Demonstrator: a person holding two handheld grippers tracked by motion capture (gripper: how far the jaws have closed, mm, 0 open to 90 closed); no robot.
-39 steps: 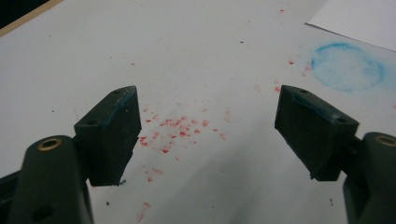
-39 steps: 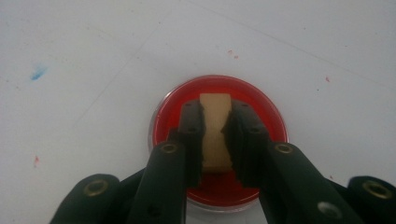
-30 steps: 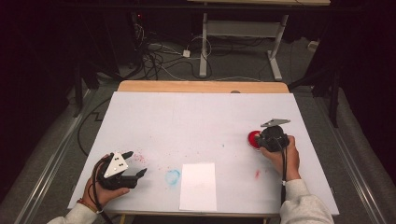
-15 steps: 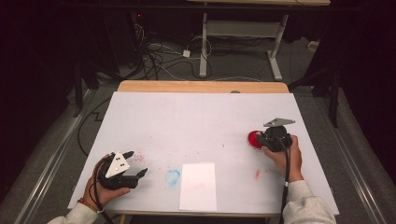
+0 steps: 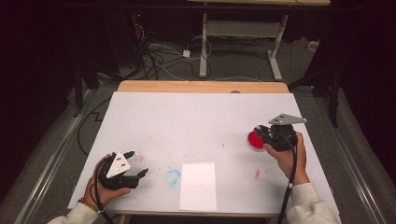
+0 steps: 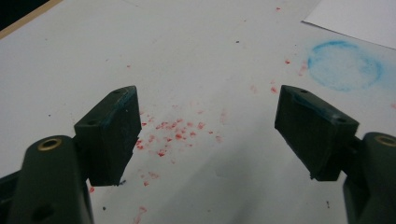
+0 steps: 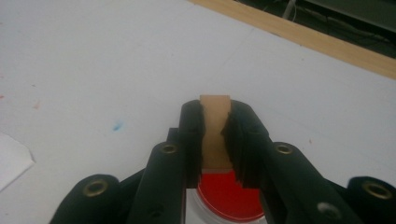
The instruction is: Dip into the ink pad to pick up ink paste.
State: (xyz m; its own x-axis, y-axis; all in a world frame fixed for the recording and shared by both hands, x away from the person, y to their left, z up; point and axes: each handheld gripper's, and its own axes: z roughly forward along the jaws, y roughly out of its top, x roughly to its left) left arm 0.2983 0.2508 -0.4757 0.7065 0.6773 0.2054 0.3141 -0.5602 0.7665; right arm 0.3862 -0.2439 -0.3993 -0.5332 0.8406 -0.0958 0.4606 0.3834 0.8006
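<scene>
Right gripper (image 7: 215, 133) jaws clamped on upright tan stamp block (image 7: 215, 128), directly above red ink pad (image 5: 256, 140) near table's right edge; paper sheet (image 5: 198, 185) leftward at front edge; left gripper (image 6: 210, 135) jaws apart

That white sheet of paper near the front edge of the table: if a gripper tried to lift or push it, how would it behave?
The sheet of paper lies flat on the table, so it probably offers no edge to pinch. It looks thin, so it would likely flop if lifted by one corner. Being light, it might slide rather than resist when pushed.
</scene>
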